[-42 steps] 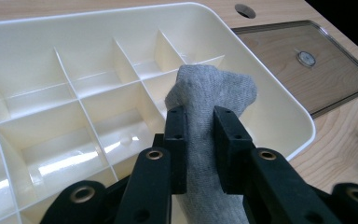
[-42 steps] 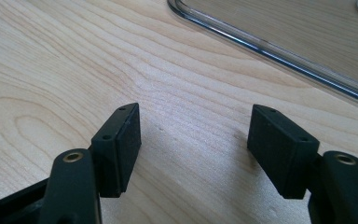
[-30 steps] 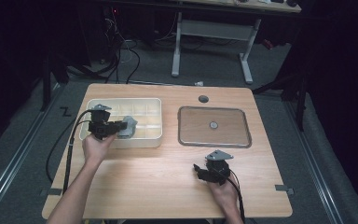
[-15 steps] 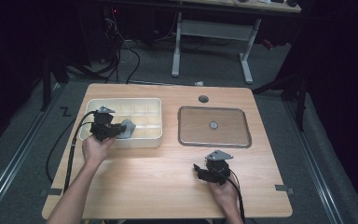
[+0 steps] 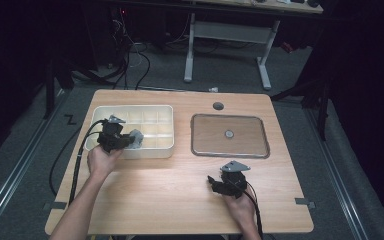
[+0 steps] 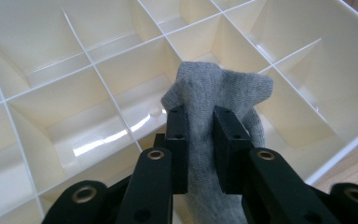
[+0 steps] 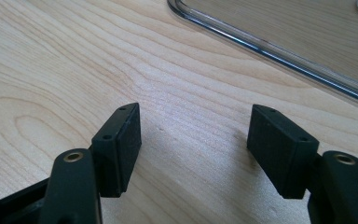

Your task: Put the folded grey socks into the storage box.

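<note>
Grey knit sock [image 6: 214, 93], bunched, is clamped in my left gripper [image 6: 200, 135] over the divided cream organizer box [image 6: 307, 70]; my right gripper [image 7: 196, 140] stands open.

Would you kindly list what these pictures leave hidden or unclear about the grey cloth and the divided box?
- Grey cloth: its lower part is hidden behind the left gripper in the left gripper view.
- Divided box: high view, left gripper covers its near-left cells.
- Which cell lies under the cloth: unclear.
</note>
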Motion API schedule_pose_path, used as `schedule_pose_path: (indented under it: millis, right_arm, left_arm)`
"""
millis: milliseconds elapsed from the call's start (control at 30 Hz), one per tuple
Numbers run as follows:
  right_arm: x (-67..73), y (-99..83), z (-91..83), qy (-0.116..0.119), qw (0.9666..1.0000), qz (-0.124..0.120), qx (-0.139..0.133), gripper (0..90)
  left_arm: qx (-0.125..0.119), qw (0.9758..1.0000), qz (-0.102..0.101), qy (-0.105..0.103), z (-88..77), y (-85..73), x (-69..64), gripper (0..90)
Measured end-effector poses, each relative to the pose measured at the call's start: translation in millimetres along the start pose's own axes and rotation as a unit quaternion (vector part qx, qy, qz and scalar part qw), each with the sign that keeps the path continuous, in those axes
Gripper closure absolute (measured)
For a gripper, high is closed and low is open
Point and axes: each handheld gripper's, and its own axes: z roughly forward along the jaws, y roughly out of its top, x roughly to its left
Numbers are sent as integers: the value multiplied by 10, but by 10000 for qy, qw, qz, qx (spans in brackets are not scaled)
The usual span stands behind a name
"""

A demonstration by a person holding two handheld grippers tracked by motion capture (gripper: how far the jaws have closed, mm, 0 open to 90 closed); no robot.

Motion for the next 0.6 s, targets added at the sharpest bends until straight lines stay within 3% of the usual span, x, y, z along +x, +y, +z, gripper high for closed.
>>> schedule_pose_path:
  millis: [200, 600]
  right_arm:
    - [0, 0, 0, 0, 10000, 0, 0, 353]
    - [0, 0, 0, 1, 10000, 1, 1, 353]
  left_arm:
    - [105, 9997, 96, 176, 11, 3, -33, 775]
    - [256, 9994, 71, 199, 15, -2, -32, 774]
